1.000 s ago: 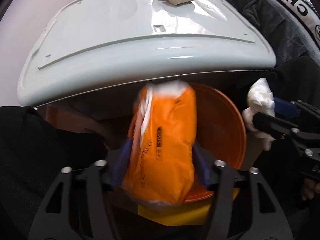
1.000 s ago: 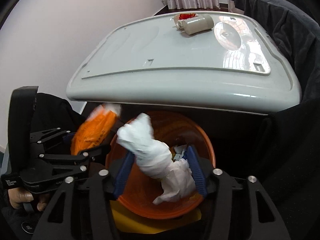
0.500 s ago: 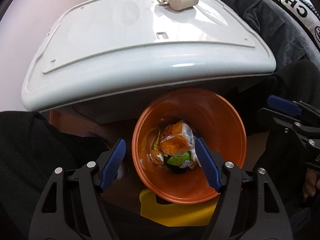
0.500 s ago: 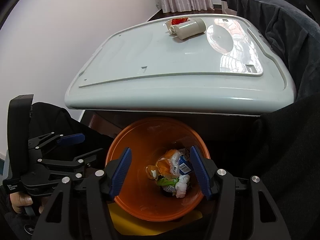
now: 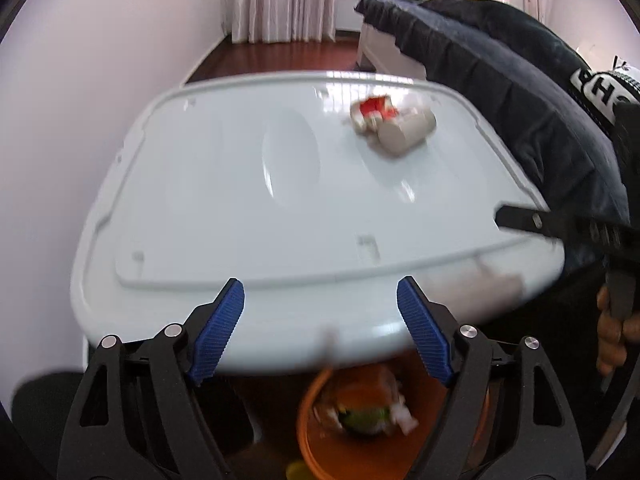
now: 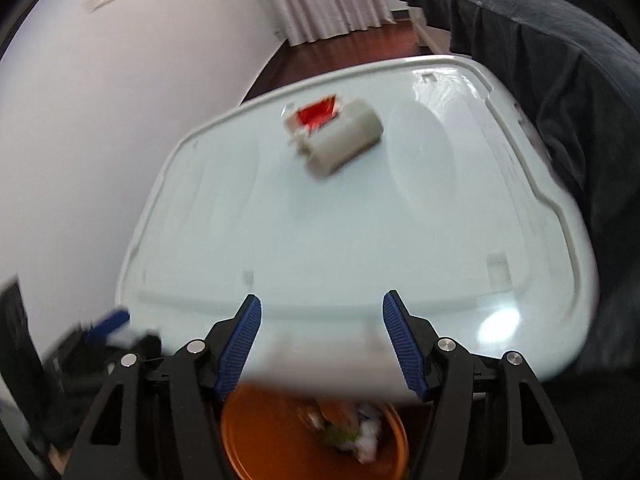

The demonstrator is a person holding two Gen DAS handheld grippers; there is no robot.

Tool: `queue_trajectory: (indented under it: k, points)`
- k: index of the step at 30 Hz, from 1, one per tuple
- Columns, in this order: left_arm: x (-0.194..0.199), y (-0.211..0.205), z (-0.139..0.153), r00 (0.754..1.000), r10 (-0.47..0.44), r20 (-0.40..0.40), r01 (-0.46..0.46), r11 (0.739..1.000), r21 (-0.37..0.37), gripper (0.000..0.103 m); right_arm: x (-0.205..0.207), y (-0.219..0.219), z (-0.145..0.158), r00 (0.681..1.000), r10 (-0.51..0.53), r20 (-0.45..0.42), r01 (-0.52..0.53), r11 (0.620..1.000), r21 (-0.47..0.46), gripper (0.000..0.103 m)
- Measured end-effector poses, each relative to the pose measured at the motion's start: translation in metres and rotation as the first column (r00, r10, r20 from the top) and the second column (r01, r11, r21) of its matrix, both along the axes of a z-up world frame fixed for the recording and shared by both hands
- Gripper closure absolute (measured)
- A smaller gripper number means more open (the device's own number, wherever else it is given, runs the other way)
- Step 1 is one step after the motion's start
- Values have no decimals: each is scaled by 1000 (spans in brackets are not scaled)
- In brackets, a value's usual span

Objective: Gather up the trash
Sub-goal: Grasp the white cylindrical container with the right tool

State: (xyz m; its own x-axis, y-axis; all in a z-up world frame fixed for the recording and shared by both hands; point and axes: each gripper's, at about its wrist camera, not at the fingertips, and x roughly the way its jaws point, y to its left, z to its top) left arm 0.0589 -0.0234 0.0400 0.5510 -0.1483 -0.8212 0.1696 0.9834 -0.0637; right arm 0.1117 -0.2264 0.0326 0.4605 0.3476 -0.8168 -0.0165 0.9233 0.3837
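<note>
A white paper cup (image 5: 404,134) (image 6: 344,140) lies on its side on the far part of the pale table top (image 5: 240,200) (image 6: 320,240), touching a crumpled red-and-white wrapper (image 5: 374,110) (image 6: 316,114). Below the table's near edge stands an orange bin (image 5: 316,456) (image 6: 260,432) holding mixed trash (image 5: 364,412) (image 6: 348,428). My left gripper (image 5: 319,280) hovers over the near table edge, its jaws opening with nothing between them. My right gripper (image 6: 322,295) is open and empty beside it, also at the near edge. Both views are motion-blurred.
Dark bedding (image 5: 520,100) (image 6: 580,80) runs along the table's right side. A white wall (image 5: 80,120) borders the left. Curtains and wooden floor lie beyond the table. A yellow object (image 5: 298,470) shows beside the bin. A person's hand (image 5: 612,332) grips the right tool.
The orange packet and the white tissue dropped from the grippers into the bin. Both grippers then rose from over the bin to the table's near edge, with the jaws wider apart.
</note>
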Motion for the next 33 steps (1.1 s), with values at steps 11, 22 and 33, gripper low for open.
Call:
queue_trajectory:
  k: [11, 22, 33]
  points:
    - [8, 13, -25, 999, 30, -20, -30, 999, -22, 24, 140, -9, -18, 934, -298, -195, 329, 932, 150, 41]
    - [1, 22, -19, 999, 29, 13, -28, 998, -56, 24, 184, 13, -40, 856, -434, -282, 451, 892, -5, 51]
    - [1, 28, -19, 999, 44, 7, -43, 994, -99, 24, 208, 43, -51, 878, -403, -259, 346, 908, -238, 56]
